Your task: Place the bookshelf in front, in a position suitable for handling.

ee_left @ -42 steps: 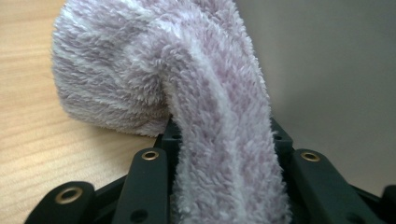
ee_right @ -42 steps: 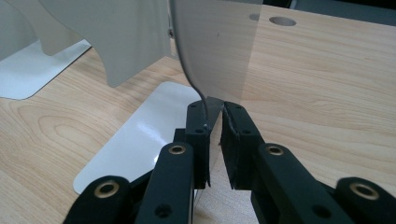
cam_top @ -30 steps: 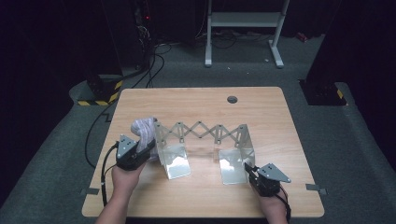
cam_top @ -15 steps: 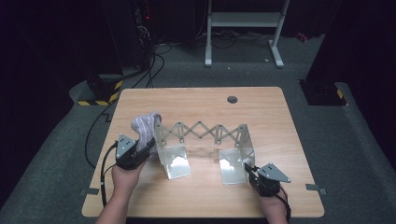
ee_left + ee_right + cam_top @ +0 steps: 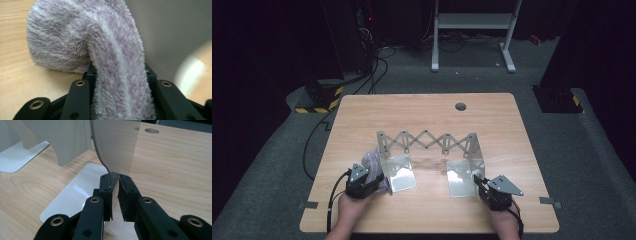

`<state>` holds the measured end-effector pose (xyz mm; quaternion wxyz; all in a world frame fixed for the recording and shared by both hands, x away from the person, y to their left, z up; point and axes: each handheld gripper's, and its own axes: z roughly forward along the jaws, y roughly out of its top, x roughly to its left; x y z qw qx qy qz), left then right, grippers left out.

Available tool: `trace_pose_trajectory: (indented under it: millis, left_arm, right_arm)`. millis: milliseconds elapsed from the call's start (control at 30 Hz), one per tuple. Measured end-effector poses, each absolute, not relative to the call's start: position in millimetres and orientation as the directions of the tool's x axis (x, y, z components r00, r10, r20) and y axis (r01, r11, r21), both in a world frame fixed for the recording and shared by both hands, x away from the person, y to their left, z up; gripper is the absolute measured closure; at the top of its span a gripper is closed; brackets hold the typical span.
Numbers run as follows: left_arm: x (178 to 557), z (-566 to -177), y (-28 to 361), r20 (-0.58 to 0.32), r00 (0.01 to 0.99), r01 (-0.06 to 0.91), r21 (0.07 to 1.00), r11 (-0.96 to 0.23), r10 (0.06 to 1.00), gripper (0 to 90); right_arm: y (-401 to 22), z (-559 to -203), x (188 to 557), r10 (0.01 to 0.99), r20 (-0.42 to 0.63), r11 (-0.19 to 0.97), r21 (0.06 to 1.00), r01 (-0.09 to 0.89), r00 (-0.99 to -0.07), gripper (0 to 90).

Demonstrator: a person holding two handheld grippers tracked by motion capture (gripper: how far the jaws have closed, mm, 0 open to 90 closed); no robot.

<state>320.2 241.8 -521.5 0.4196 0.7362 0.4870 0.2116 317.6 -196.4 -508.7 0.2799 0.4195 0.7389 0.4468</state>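
Left gripper [image 5: 371, 181] clamps a soft, light, limp lilac fleece sock [image 5: 105, 55] beside the metal expanding rack [image 5: 428, 142], best pinched mid-length; right gripper [image 5: 115, 195] grips the rack's stiff, slick end plate [image 5: 112, 147].

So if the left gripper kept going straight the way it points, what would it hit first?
Probably the table: the fuzzy lilac sock that the left gripper holds already bunches up on the wood ahead of it, with the grey metal rack's upright plate close beside. Depth is hard to judge.
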Motion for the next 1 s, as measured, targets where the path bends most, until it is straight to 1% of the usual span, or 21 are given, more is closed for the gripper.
trace_pose_trajectory:
  millis: [67, 100, 133, 167, 267, 300, 333, 367, 400, 467, 533, 600, 633, 667, 700, 733, 767, 800, 833, 900, 1000]
  left_arm:
    - [298.3, -510.9, 238.0, -0.094, 0.454, 0.499, 0.851, -0.165, 0.886, 62.5]
    - [298.3, -510.9, 238.0, -0.094, 0.454, 0.499, 0.851, -0.165, 0.886, 62.5]
    - [282.6, -499.1, 236.2, -0.096, 0.464, 0.459, 0.877, -0.146, 0.881, 62.5]
    - [282.6, -499.1, 236.2, -0.096, 0.464, 0.459, 0.877, -0.146, 0.881, 62.5]
    - [262.4, -470.1, 233.2, -0.063, 0.478, 0.366, 0.921, -0.134, 0.876, 62.5]
    - [262.4, -470.1, 233.2, -0.063, 0.478, 0.366, 0.921, -0.134, 0.876, 62.4]
    - [257.3, -455.0, 232.7, -0.052, 0.481, 0.327, 0.937, -0.124, 0.875, 62.5]
    - [257.3, -455.0, 232.7, -0.052, 0.481, 0.327, 0.937, -0.124, 0.875, 62.5]
    - [254.6, -442.4, 232.3, -0.042, 0.479, 0.296, 0.948, -0.116, 0.877, 62.5]
    - [254.4, -436.2, 231.5, -0.032, 0.476, 0.277, 0.954, -0.116, 0.879, 62.4]
    - [260.7, -430.2, 230.7, -0.013, 0.462, 0.265, 0.956, -0.125, 0.887, 62.4]
    - [278.2, -426.3, 236.0, -0.039, 0.446, 0.277, 0.956, -0.097, 0.894, 62.5]
    - [278.2, -426.3, 236.0, -0.039, 0.446, 0.277, 0.956, -0.097, 0.894, 62.5]
    - [293.7, -425.6, 240.4, -0.068, 0.435, 0.294, 0.953, -0.070, 0.898, 62.6]
    - [293.7, -425.6, 240.4, -0.068, 0.435, 0.294, 0.953, -0.070, 0.898, 62.6]
    - [310.2, -426.3, 243.8, -0.075, 0.416, 0.309, 0.949, -0.063, 0.906, 62.7]
    - [310.2, -426.3, 243.8, -0.075, 0.416, 0.309, 0.949, -0.063, 0.906, 62.7]
    - [326.1, -427.8, 246.3, -0.075, 0.397, 0.319, 0.946, -0.061, 0.915, 62.8]
    - [326.1, -427.8, 246.3, -0.075, 0.397, 0.319, 0.946, -0.061, 0.915, 62.8]
    - [345.6, -430.8, 249.8, -0.083, 0.375, 0.344, 0.937, -0.055, 0.924, 62.8]
    - [363.3, -436.5, 252.6, -0.091, 0.355, 0.378, 0.924, -0.054, 0.931, 62.8]
  right_arm:
    - [-196.4, -508.8, 317.5, 0.870, -0.038, 0.249, 0.895, 0.371, -0.492, 81.6]
    - [-196.4, -508.8, 317.5, 0.870, -0.038, 0.249, 0.895, 0.371, -0.492, 81.6]
    - [-196.1, -508.9, 317.2, 0.871, -0.035, 0.246, 0.895, 0.373, -0.491, 81.6]
    - [-196.1, -508.9, 317.2, 0.871, -0.035, 0.246, 0.895, 0.373, -0.491, 81.6]
    - [-195.1, -509.1, 317.2, 0.869, -0.036, 0.247, 0.895, 0.371, -0.493, 81.4]
    - [-195.1, -509.1, 317.2, 0.869, -0.036, 0.247, 0.895, 0.371, -0.493, 81.4]
    - [-194.8, -509.2, 317.2, 0.869, -0.035, 0.247, 0.895, 0.371, -0.494, 81.3]
    - [-194.8, -509.2, 317.2, 0.869, -0.035, 0.247, 0.895, 0.371, -0.494, 81.3]
    - [-194.8, -509.4, 317.3, 0.868, -0.035, 0.247, 0.896, 0.370, -0.495, 81.2]
    - [-194.9, -509.5, 317.3, 0.868, -0.035, 0.247, 0.896, 0.370, -0.495, 81.2]
    - [-194.9, -509.8, 317.3, 0.868, -0.034, 0.246, 0.896, 0.370, -0.495, 81.2]
    - [-194.9, -510.0, 317.4, 0.867, -0.034, 0.246, 0.896, 0.370, -0.496, 81.2]
    - [-194.9, -510.0, 317.4, 0.867, -0.034, 0.246, 0.896, 0.370, -0.496, 81.2]
    - [-195.1, -510.0, 317.5, 0.867, -0.034, 0.248, 0.895, 0.370, -0.497, 81.1]
    - [-195.2, -510.0, 317.5, 0.867, -0.034, 0.248, 0.895, 0.370, -0.498, 81.1]
    - [-195.2, -510.1, 317.6, 0.867, -0.034, 0.248, 0.895, 0.370, -0.498, 81.1]
    - [-195.2, -510.1, 317.6, 0.867, -0.034, 0.248, 0.895, 0.370, -0.498, 81.1]
    - [-195.2, -510.2, 317.8, 0.866, -0.034, 0.248, 0.895, 0.370, -0.499, 81.0]
    - [-195.2, -510.2, 317.8, 0.866, -0.034, 0.248, 0.895, 0.370, -0.499, 81.0]
    - [-195.2, -510.4, 317.9, 0.866, -0.033, 0.248, 0.895, 0.370, -0.499, 81.0]
    - [-195.5, -510.6, 318.2, 0.865, -0.032, 0.247, 0.896, 0.370, -0.501, 81.0]
